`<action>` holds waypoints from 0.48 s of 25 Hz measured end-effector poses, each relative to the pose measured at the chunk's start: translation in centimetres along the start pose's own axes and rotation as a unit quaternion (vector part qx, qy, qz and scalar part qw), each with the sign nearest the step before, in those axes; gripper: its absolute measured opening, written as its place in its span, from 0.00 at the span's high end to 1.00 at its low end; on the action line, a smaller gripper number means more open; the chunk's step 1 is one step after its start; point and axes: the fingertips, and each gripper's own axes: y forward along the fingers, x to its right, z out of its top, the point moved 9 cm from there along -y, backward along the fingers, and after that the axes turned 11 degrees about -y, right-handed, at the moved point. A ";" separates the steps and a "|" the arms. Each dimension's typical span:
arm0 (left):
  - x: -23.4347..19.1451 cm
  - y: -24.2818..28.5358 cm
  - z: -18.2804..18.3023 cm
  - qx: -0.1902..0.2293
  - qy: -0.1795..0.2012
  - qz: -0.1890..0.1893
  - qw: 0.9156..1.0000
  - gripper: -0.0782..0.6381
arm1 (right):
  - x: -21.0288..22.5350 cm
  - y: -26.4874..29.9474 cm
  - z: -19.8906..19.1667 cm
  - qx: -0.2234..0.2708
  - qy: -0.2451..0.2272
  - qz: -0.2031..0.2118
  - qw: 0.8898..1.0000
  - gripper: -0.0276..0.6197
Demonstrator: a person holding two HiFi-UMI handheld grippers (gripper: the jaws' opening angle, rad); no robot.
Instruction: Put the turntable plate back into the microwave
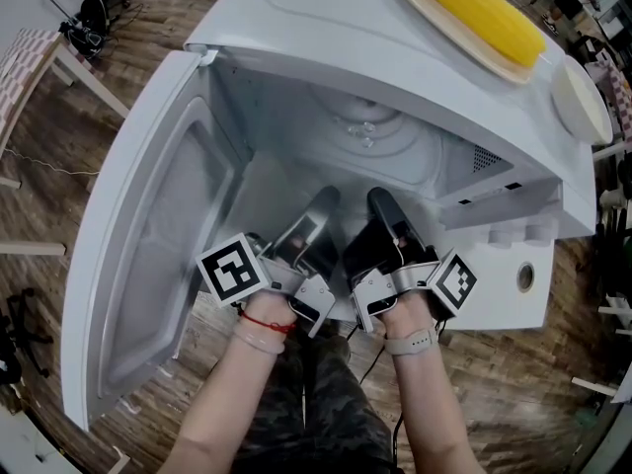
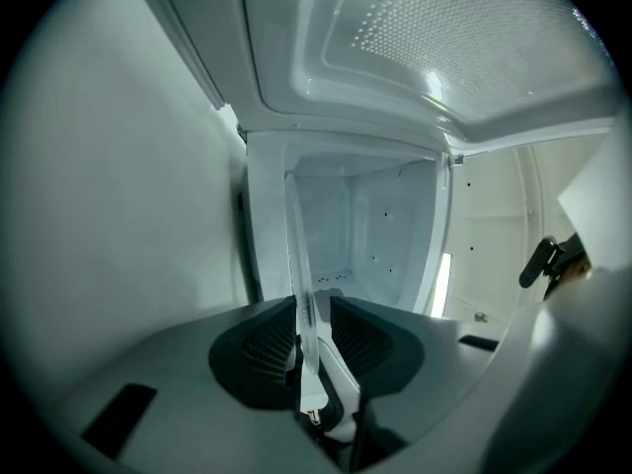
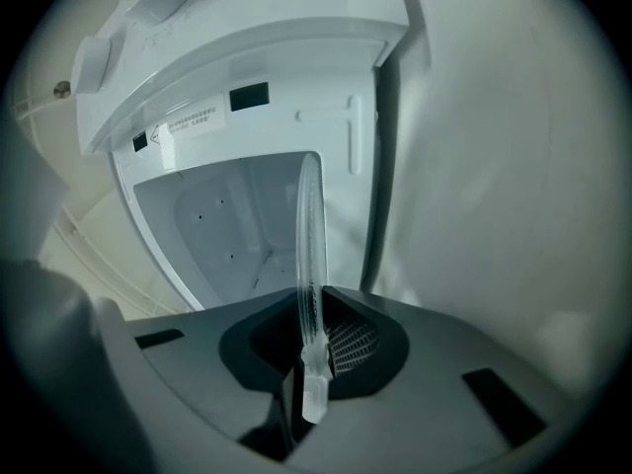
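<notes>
Left gripper [image 1: 324, 201]: we see its jaws closed on the rim of the turntable plate [image 2: 299, 265].
Right gripper [image 1: 381, 201]: just beside the left one, its jaws pinch the same rim.
Turntable plate: clear glass, held between our two grippers and reaching into the microwave [image 1: 326, 28] cavity.
Door [image 1: 148, 265]: swung wide open on our left.
Microwave top: a yellow corn cob [image 1: 474, 8] lies on a tray [image 1: 420, 3].

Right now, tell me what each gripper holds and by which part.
Both hold the glass turntable plate by its rim: the left gripper and the right gripper each have their jaws shut on its edge.
</notes>
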 end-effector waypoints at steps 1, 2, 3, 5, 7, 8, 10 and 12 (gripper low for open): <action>0.0 0.0 0.0 -0.003 -0.002 0.000 1.000 0.75 | 0.0 0.1 0.1 0.000 0.000 -0.001 1.000 0.89; -0.1 0.0 0.1 -0.007 -0.005 0.001 1.000 0.75 | -0.1 0.2 0.2 -0.001 0.000 -0.002 1.000 0.89; -0.1 0.1 0.2 -0.010 -0.007 0.001 1.000 0.75 | -0.1 0.3 0.2 -0.001 -0.001 -0.003 1.000 0.89; -0.2 0.1 0.3 -0.012 -0.012 0.003 1.000 0.75 | -0.2 0.5 0.4 -0.003 -0.002 -0.004 1.000 0.89; -0.4 0.2 0.3 -0.006 -0.029 0.003 1.000 0.78 | -0.2 0.5 0.4 -0.005 -0.004 -0.005 1.000 0.89; -0.5 0.1 0.3 -0.001 -0.042 0.001 0.999 0.80 | -0.2 0.6 0.4 -0.006 -0.006 -0.006 1.000 0.89; -0.6 0.0 0.2 0.006 -0.056 -0.002 0.998 0.81 | -0.2 0.6 0.3 -0.009 -0.009 -0.009 1.000 0.89; -0.6 0.0 0.3 0.007 -0.053 0.003 0.999 0.81 | -0.2 0.6 0.3 -0.012 -0.014 -0.010 1.000 0.89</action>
